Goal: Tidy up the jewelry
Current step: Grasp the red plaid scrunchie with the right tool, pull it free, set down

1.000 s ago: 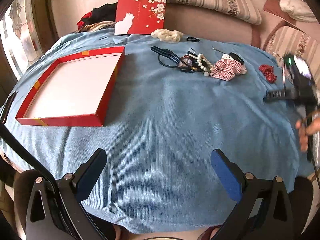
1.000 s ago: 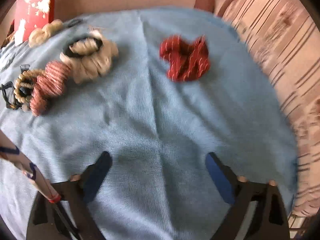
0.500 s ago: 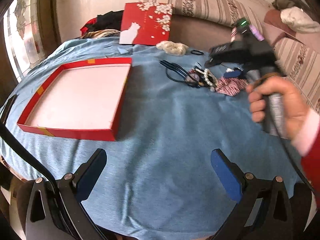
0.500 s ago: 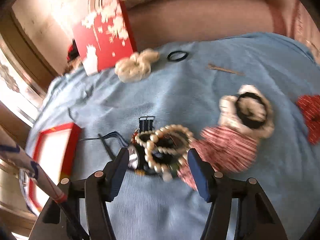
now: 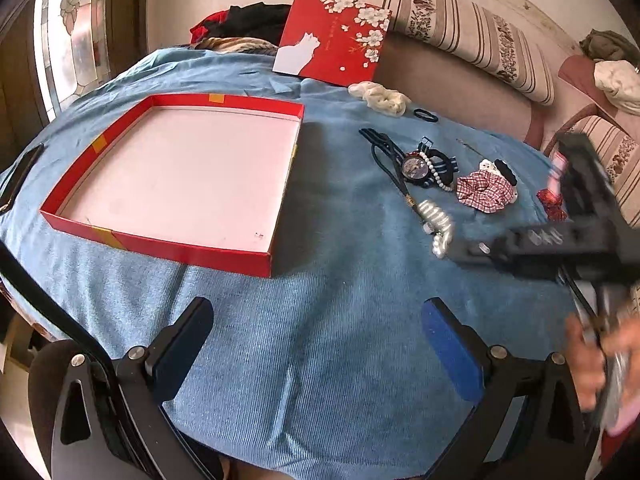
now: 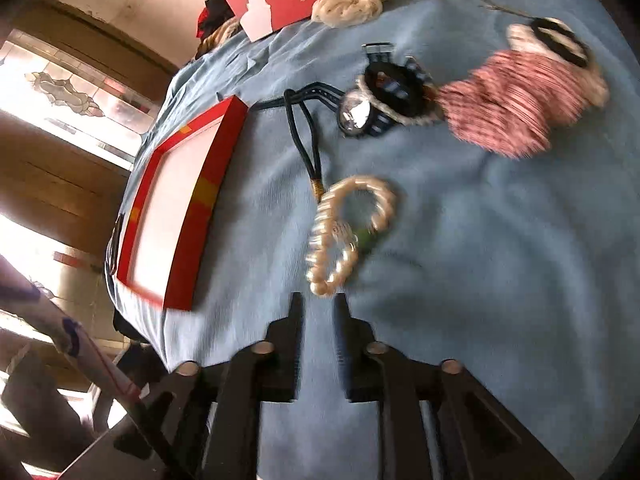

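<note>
A pearl bracelet (image 6: 344,236) hangs from my right gripper (image 6: 318,300), whose fingers are nearly closed on its near end; it also shows in the left wrist view (image 5: 438,224) at the tip of that gripper (image 5: 460,250). An open red box (image 5: 176,176) with a white floor lies on the blue cloth at left, also seen in the right wrist view (image 6: 176,208). A watch (image 5: 416,166) with more beads, a dark cord (image 5: 390,160) and a checked scrunchie (image 5: 484,190) lie beyond. My left gripper (image 5: 316,344) is open and empty above the cloth.
The red box lid (image 5: 332,40) leans against the sofa at the back. A cream scrunchie (image 5: 380,96), a black hair tie (image 5: 426,115) and a red scrunchie (image 5: 554,204) lie on the cloth. A dark phone (image 5: 18,180) lies at the left edge.
My right gripper closed on the pearl bracelet in the pile and pulled it toward me and the box. The left gripper tilted a little toward the box.
</note>
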Action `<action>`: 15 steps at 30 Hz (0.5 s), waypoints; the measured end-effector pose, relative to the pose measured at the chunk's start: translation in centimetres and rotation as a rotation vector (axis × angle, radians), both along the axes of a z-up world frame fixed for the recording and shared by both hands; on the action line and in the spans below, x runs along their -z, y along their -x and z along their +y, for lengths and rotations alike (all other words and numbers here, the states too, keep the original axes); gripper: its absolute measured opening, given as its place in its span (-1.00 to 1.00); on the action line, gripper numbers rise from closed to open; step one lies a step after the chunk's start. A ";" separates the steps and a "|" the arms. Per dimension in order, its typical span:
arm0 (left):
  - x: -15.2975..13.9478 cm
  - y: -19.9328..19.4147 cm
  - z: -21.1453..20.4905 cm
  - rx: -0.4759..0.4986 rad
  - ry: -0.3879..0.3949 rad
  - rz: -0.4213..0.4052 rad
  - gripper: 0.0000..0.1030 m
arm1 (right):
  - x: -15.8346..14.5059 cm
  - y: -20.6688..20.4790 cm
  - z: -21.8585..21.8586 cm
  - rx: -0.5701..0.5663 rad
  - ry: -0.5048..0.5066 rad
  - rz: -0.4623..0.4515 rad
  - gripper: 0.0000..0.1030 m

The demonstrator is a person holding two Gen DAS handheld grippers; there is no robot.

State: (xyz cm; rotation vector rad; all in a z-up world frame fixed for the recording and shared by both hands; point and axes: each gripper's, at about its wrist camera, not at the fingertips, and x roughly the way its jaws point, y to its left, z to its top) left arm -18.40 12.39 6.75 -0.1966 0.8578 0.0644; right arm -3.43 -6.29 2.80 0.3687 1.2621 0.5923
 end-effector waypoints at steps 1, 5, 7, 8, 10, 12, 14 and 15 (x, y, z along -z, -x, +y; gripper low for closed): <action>-0.1 0.1 -0.1 0.000 -0.004 -0.003 1.00 | -0.2 0.6 -0.5 0.024 0.014 -0.029 -0.27; -0.5 0.5 -0.6 0.008 -0.014 -0.014 1.00 | -4.1 2.7 -3.8 0.159 0.181 -0.276 0.17; -0.5 0.5 -0.9 0.016 -0.014 -0.011 1.00 | -4.7 2.2 -5.1 0.219 0.205 -0.313 0.30; -0.5 0.5 -1.3 0.024 -0.016 -0.010 1.00 | -4.5 1.3 -5.7 0.240 0.201 -0.282 0.30; -0.4 0.6 -1.8 0.039 -0.023 -0.007 1.00 | -3.9 -1.1 -6.3 0.280 0.238 -0.240 0.30; -0.4 0.7 -2.3 0.051 -0.036 -0.009 1.00 | -3.4 -3.7 -6.7 0.349 0.299 -0.253 0.30; -0.5 0.7 -2.6 0.059 -0.051 -0.012 1.00 | -2.4 -5.6 -8.0 0.398 0.280 -0.219 0.30; -0.4 0.6 -2.7 0.062 -0.060 -0.013 1.00 | -1.7 -6.7 -8.3 0.415 0.259 -0.184 0.29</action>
